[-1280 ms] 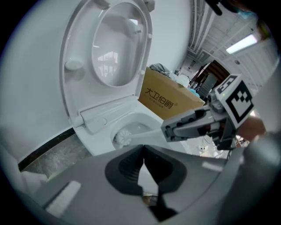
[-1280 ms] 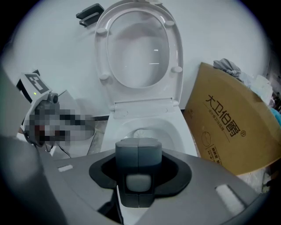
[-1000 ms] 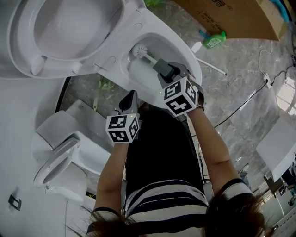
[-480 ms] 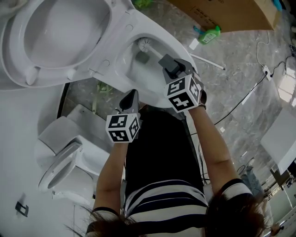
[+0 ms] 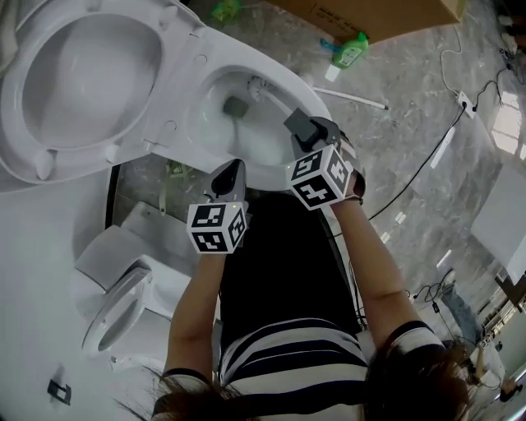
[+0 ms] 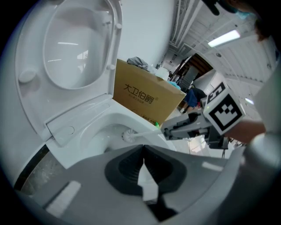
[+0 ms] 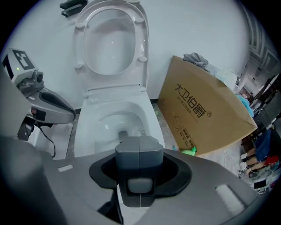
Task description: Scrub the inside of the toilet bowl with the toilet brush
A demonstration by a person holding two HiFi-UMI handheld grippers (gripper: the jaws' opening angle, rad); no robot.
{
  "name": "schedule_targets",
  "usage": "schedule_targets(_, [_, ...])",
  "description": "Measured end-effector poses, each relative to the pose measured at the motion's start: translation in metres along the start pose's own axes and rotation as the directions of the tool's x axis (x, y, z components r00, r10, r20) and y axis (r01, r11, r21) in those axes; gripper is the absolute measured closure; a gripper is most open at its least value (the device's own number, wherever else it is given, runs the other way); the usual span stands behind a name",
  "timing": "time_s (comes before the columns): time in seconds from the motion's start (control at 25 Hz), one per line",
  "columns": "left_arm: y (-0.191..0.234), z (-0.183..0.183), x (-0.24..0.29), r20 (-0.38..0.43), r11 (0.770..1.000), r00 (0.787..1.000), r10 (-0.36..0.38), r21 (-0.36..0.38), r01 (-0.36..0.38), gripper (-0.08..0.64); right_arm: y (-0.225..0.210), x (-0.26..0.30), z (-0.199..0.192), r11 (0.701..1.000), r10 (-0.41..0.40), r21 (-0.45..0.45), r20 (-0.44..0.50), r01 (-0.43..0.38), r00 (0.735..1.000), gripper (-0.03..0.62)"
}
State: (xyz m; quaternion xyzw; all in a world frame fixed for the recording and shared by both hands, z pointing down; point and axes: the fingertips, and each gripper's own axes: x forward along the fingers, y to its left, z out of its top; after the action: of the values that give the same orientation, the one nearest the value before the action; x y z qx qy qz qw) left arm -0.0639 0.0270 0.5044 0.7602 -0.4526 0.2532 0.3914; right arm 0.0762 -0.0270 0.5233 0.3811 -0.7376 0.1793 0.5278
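Head view first: the toilet bowl point(image 5: 201, 123) sits at twelve o'clock with its seat and lid point(image 5: 82, 82) swung up toward ten. The right gripper point(image 5: 297, 123) reaches over the bowl's rim at one o'clock, clamped on the handle of the toilet brush point(image 5: 261, 86), whose white head lies inside the bowl against the far wall. The left gripper point(image 5: 233, 168) hangs just short of the near rim, at the centre of the frame, carrying nothing. A cardboard box point(image 5: 386, 12) and a green bottle point(image 5: 349, 51) lie on the floor at one o'clock; a smaller toilet point(image 5: 123, 288) stands at eight.

Left gripper view now: the left gripper point(image 6: 143, 151) has its jaws pressed together, nothing between them. Beyond, the toilet brush point(image 6: 128, 135) rests in the toilet bowl point(image 6: 101, 132), its handle running toward three o'clock into the right gripper point(image 6: 175, 129).

Right gripper view: the right gripper point(image 7: 139, 145) is closed tight around the grey handle end. The toilet bowl point(image 7: 105, 118) lies dead ahead, and the pale bristly patch just past the jaw tips looks like the brush head point(image 7: 137, 130), though the jaws hide most of it. The cardboard box point(image 7: 202, 110) leans at three o'clock.
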Motion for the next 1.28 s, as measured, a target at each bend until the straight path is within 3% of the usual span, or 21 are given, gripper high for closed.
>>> schedule_targets(0.44, [-0.023,-0.009,0.008,-0.056,0.996,0.997,-0.061,0.064,0.064,0.56,0.002,-0.029,-0.053,0.999,-0.023,0.03,-0.111,0.027,0.994,0.416])
schedule_targets(0.84, [-0.037,-0.016,0.012,-0.092,0.989,0.991,-0.1,0.105,0.109,0.56,0.013,-0.052,-0.092,1.0,-0.01,-0.012,-0.215,0.008,0.977,0.416])
schedule_targets(1.28, [-0.035,-0.023,0.009,-0.108,0.989,0.989,-0.101,0.101,0.112,0.56,0.044,-0.069,-0.112,0.994,0.082,-0.045,-0.306,-0.1,0.949,0.416])
